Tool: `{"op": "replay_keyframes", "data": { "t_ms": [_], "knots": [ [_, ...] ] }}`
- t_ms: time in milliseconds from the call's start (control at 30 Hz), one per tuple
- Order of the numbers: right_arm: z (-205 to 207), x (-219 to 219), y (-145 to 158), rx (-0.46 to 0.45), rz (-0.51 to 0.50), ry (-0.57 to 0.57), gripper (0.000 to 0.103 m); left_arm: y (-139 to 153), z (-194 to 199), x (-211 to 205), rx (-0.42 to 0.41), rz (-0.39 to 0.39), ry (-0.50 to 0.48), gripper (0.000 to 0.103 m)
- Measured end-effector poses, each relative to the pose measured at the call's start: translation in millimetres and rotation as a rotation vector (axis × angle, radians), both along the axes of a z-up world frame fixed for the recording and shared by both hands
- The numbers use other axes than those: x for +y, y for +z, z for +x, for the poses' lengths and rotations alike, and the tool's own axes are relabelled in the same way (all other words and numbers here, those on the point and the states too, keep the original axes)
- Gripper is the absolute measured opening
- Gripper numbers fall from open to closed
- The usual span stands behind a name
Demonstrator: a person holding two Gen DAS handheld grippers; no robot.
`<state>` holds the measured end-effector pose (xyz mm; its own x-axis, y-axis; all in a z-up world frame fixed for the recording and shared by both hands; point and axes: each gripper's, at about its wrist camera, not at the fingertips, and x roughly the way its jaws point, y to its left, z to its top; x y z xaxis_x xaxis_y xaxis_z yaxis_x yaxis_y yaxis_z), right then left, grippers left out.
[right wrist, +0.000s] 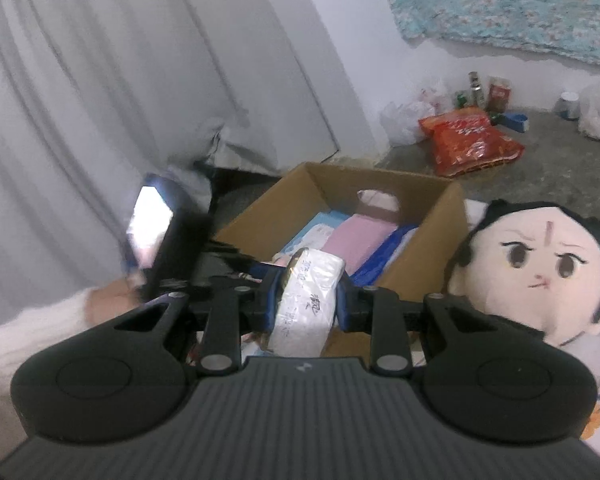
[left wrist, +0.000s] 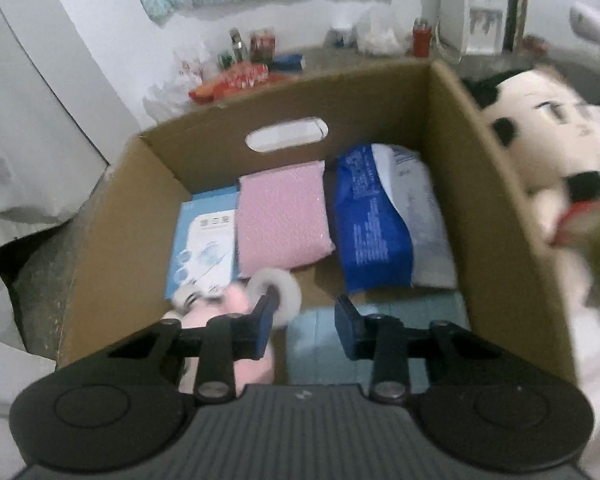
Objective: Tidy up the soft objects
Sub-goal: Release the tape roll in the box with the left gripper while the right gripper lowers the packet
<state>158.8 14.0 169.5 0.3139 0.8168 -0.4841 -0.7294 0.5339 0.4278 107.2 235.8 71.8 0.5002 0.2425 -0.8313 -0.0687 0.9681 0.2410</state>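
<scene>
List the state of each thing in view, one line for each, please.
Cardboard box: open at the top, partly filled.
Pink pad: lying flat in the box.
Blue pack: lying in the box.
Pink plush toy: in the box, beside the left claw.
Left claw: open, empty.
Right claw: shut on white packet.
Doll: outside the box.

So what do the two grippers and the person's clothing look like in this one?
Both the left gripper and right gripper are matte black with ribbed grey bodies, round side discs, silver pivot screws and blue finger pads. A fluffy white sleeve shows.
</scene>
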Motion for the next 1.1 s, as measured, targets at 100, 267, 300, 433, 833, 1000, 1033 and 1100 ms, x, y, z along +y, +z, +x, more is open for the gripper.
{"op": "replay_keyframes", "data": {
  "t_ms": [100,267,300,433,833,1000,1033,1100],
  "knots": [
    [-4,28,3,0.039,-0.021,0.093,0.026,26,-48,5,-0.077,-0.001,-0.007,0.037],
    [-21,94,3,0.049,-0.212,0.318,0.026,48,-112,30,-0.173,-0.037,0.016,0.038],
    [-25,106,1,0.053,-0.262,0.363,0.026,49,-122,35,-0.189,-0.041,0.023,0.038],
    [-39,149,-16,0.103,-0.461,0.529,0.026,49,-146,54,-0.241,-0.068,0.042,0.038],
    [-66,227,-110,0.078,-0.981,0.797,0.041,22,-160,71,-0.266,-0.167,0.013,0.044],
    [-67,231,-94,-0.105,-1.012,0.756,0.063,19,-167,62,-0.273,-0.130,-0.024,0.049],
    [-63,229,-88,-0.104,-1.002,0.742,0.063,18,-168,60,-0.273,-0.132,-0.029,0.049],
    [-51,225,-80,-0.074,-0.982,0.713,0.061,18,-169,58,-0.278,-0.142,-0.036,0.049]
  ]
}}
